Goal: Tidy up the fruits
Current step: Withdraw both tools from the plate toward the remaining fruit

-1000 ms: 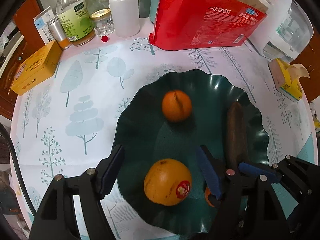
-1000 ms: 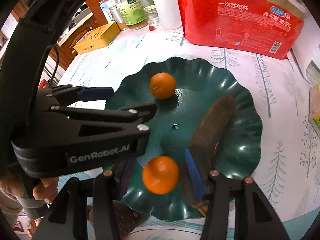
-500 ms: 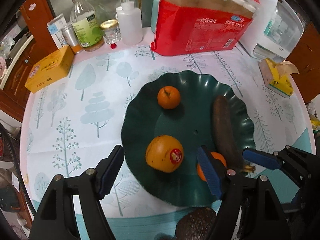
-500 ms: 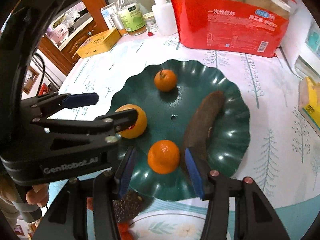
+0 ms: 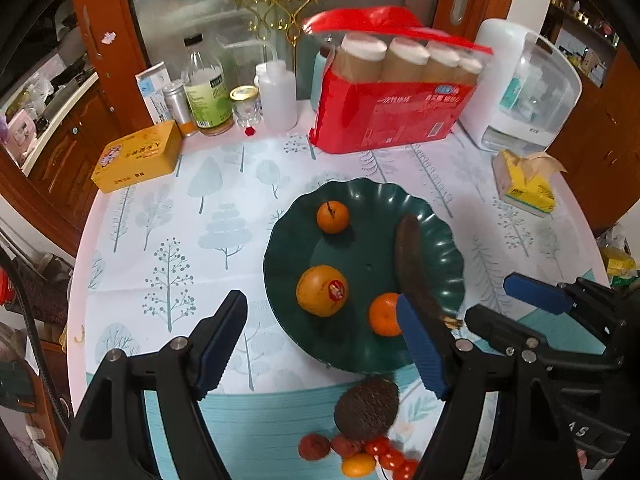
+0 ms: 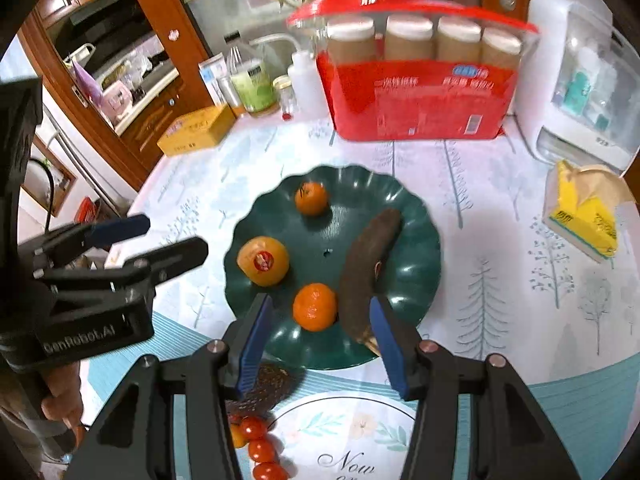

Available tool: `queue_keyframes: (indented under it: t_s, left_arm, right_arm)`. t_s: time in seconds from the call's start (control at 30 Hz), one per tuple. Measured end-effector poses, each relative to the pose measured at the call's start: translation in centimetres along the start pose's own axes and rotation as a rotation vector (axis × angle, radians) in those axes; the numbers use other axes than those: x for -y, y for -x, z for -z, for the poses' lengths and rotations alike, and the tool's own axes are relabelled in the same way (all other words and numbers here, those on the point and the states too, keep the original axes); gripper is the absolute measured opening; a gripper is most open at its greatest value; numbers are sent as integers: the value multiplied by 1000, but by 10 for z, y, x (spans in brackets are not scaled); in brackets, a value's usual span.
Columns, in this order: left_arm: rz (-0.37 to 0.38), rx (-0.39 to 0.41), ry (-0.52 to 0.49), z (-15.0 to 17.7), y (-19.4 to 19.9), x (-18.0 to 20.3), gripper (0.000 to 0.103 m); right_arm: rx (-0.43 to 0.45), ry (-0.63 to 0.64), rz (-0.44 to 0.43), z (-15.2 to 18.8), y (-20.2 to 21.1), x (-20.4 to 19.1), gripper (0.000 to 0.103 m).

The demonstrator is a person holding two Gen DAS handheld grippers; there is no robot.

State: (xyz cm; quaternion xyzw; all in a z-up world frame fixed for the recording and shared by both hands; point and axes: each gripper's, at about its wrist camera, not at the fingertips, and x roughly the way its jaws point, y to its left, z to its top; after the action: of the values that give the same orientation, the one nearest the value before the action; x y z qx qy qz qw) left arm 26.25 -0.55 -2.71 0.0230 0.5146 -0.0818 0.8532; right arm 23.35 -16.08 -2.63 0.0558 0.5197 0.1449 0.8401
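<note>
A dark green wavy plate [image 5: 360, 352] [image 6: 416, 280] holds a large orange with a sticker [image 5: 322, 290] [image 6: 263, 261], two small tangerines [image 5: 333, 217] [image 5: 382, 314] [image 6: 315, 306] and a dark brown banana [image 5: 412, 264] [image 6: 366, 268]. A dark avocado [image 5: 367, 407] [image 6: 266, 384], cherry tomatoes [image 5: 390, 456] [image 6: 260, 448] and other small fruits lie on the table in front of the plate. My left gripper [image 5: 322, 346] is open and empty above the plate's near left edge. My right gripper [image 6: 320, 344] is open and empty above the plate's near edge.
A red pack of paper cups [image 5: 394, 108], bottles and jars [image 5: 208, 92], a yellow tin [image 5: 138, 156], a white appliance [image 5: 524, 88] and a yellow tissue pack [image 5: 526, 184] stand round the back of the round table. A wooden cabinet stands to the left.
Both grippers have pulled back and up from the plate. The large orange and the near tangerine now rest on the plate, free of the jaws. The avocado and tomatoes came into view.
</note>
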Motion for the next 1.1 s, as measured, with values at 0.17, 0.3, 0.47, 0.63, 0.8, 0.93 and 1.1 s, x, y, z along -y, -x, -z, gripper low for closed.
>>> queue_keyframes:
  t_s: [0.17, 0.3, 0.47, 0.63, 0.8, 0.93, 1.1]
  left_arm:
    - [1, 34, 0, 12, 27, 7, 76]
    - [11, 52, 10, 22, 46, 11, 76]
    - [10, 71, 7, 40, 68, 14, 77]
    - [16, 98, 19, 58, 91, 11, 79]
    - [-4, 133, 11, 81, 108, 8, 81]
    - [-22, 141, -9, 101, 110, 7, 81]
    - [-39, 124, -41, 133, 97, 6, 82]
  right_arm:
    - [50, 25, -8, 5, 32, -10, 52]
    - [77, 47, -18, 13, 52, -17, 52]
    - [109, 89, -21, 23, 77, -24, 52]
    - [127, 108, -38, 34, 96, -27, 52]
    - [138, 138, -46, 51, 107, -30, 52]
    - [122, 151, -57, 69, 105, -32, 52]
    - [83, 182, -55, 97, 88, -36, 52]
